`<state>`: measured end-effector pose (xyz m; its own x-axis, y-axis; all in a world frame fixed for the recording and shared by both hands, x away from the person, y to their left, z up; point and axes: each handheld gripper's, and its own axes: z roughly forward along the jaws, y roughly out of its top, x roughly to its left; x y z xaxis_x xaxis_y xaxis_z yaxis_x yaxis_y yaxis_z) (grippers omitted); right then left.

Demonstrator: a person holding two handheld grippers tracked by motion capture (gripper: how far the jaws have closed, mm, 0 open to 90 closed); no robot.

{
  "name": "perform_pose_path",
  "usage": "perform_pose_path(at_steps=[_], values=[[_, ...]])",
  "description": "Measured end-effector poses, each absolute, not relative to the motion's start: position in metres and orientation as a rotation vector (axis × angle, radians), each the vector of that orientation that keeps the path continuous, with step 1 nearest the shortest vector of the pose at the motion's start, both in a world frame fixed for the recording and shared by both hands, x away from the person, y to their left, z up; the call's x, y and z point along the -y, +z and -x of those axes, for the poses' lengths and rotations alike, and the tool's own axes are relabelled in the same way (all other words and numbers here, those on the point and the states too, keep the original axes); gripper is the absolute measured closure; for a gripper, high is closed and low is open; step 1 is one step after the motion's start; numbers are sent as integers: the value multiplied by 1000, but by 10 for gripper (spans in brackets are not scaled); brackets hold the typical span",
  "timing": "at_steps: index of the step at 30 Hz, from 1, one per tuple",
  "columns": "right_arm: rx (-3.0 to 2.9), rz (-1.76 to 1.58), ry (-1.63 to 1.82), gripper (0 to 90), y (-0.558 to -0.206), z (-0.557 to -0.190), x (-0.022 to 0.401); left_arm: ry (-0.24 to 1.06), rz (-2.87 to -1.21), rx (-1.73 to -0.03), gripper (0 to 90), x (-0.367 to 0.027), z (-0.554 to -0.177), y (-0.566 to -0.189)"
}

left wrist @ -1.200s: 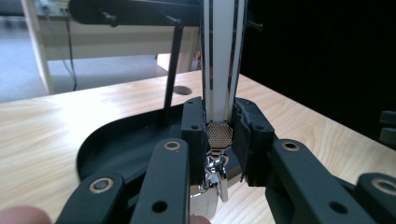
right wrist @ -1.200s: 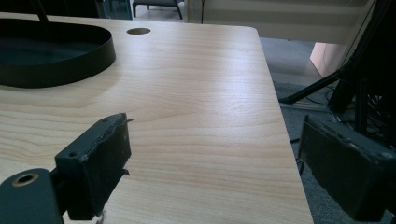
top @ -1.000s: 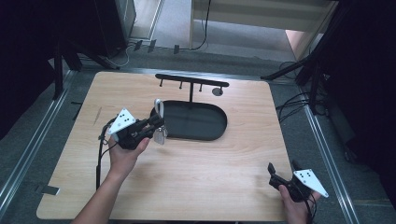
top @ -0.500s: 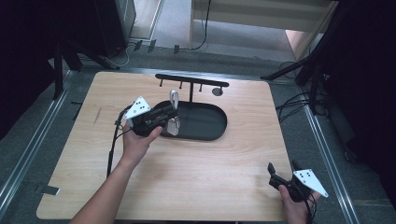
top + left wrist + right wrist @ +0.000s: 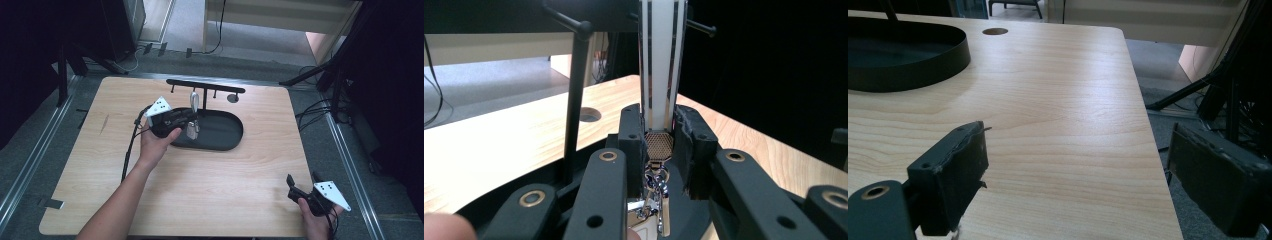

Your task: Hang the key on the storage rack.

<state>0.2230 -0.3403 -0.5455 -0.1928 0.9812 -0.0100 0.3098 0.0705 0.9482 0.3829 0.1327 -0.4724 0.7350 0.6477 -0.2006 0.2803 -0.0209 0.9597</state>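
Over the black tray's (image 5: 227, 142) near-left rim, your left gripper (image 5: 192, 120) clamps a white strap (image 5: 661, 65) with keys (image 5: 656, 192) dangling beneath it. Just behind the tray, the hook rack (image 5: 205, 86) stands across the strap's way; your right gripper (image 5: 301, 184), jaws wide and empty, sits well off the tray at the table's (image 5: 200, 190) near-right corner

Centred toward the far side of the wooden table (image 5: 200, 185): an oval tray (image 5: 220, 131), with a hook rack (image 5: 205, 86) standing just behind it. Over the tray's left end, the left gripper (image 5: 192, 120), clamped on a strap with keys (image 5: 193, 102). At the near right corner, well apart, the right gripper (image 5: 301, 180), above the table's edge.
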Motion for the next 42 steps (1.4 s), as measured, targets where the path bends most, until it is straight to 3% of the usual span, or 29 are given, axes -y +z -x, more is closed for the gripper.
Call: perform_pose_path(at_steps=[42], values=[[-1606,-1316,1154,98,-546,-223,341,291,-1568,-892,752,-131,-413,-485]])
